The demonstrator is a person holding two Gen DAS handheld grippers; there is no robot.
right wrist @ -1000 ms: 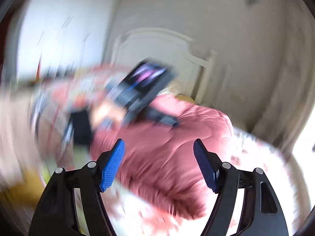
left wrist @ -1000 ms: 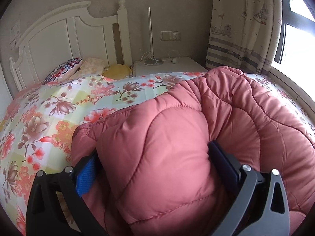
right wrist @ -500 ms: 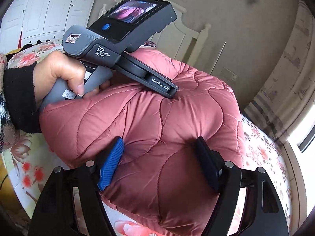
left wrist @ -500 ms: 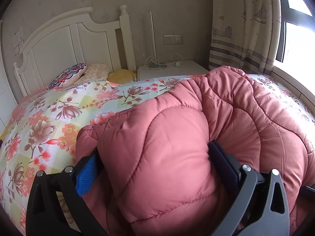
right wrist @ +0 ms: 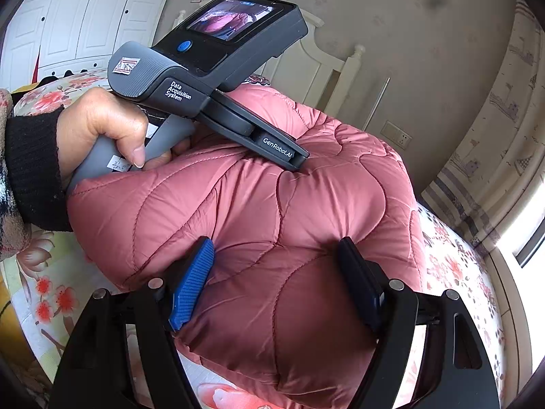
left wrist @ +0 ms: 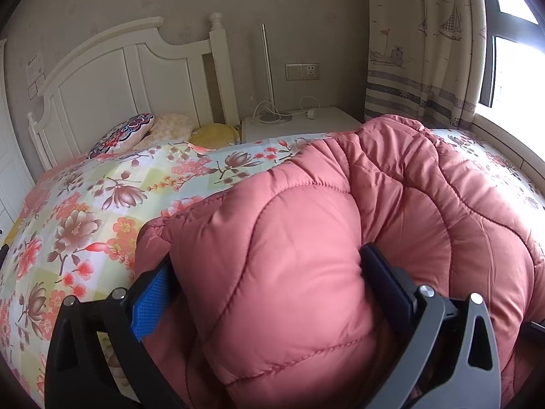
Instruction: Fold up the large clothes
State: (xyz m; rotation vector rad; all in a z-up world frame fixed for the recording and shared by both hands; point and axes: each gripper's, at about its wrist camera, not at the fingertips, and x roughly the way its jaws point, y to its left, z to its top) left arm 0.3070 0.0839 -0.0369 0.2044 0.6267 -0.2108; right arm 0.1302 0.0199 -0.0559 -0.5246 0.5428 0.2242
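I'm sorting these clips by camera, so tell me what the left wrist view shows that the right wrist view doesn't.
Only the left wrist view: the nightstand, the pillows and the left gripper closed on a thick fold. Only the right wrist view: the white wardrobe, the left hand on its handle and the right gripper squeezing the bundle. Both: the pink quilted coat on the floral bedspread.

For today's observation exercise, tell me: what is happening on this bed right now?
A person is folding a pink quilted jacket on a bed with a floral cover, using a handheld gripper in each hand. The left gripper is clamped around a bulging fold of the jacket. The right gripper also has a thick bunch of it between its fingers, pads pressing in. The left hand shows in the right wrist view, gripping its handle.
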